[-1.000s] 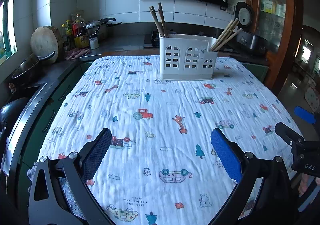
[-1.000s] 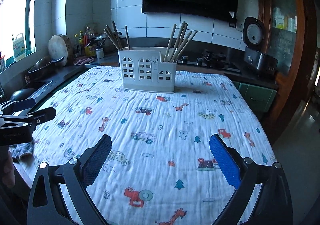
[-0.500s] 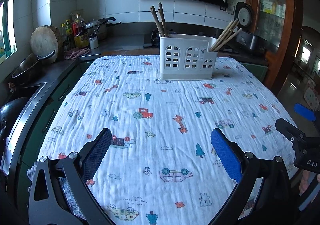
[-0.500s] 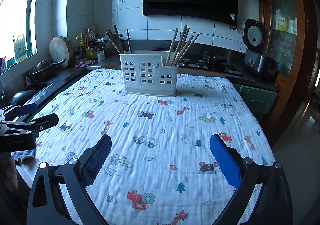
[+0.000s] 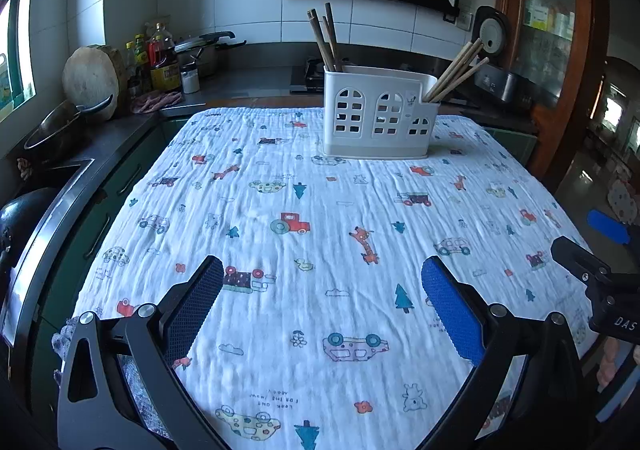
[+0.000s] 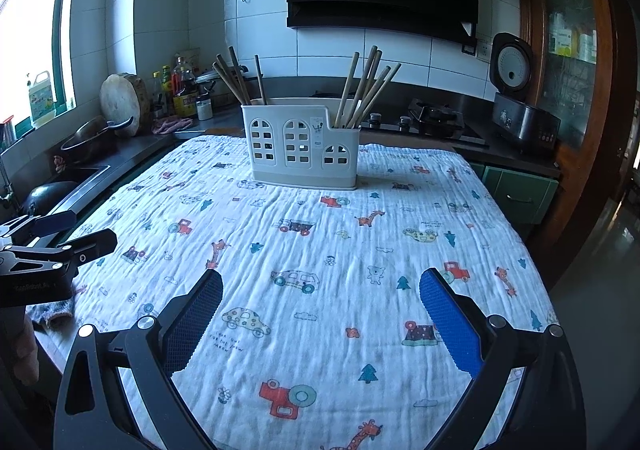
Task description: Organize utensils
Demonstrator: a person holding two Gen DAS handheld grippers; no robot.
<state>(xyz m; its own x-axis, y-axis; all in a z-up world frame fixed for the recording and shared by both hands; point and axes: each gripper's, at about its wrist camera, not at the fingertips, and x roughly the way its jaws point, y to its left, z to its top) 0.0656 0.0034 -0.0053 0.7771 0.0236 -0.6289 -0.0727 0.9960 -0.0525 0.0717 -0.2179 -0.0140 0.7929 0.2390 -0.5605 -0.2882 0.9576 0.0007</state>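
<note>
A crinkled, matt cotton-like cloth (image 5: 328,210) with printed cartoon cars covers the bench. At twelve o'clock on it stands a white caddy (image 6: 302,146) of smooth, slightly glossy plastic, holding wooden chopsticks (image 6: 366,90). Textured blue rubbery pads (image 6: 450,324) line matt black jaws. Glossy white tiles (image 6: 332,50) face the wall.

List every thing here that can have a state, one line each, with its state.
left gripper: open, empty, above the cloth.
right gripper: open, empty, above the cloth.
utensil holder: upright on the tablecloth.
darker chopsticks: standing in the holder's left end, leaning.
lighter chopsticks: standing in the holder's right end, fanned out.
</note>
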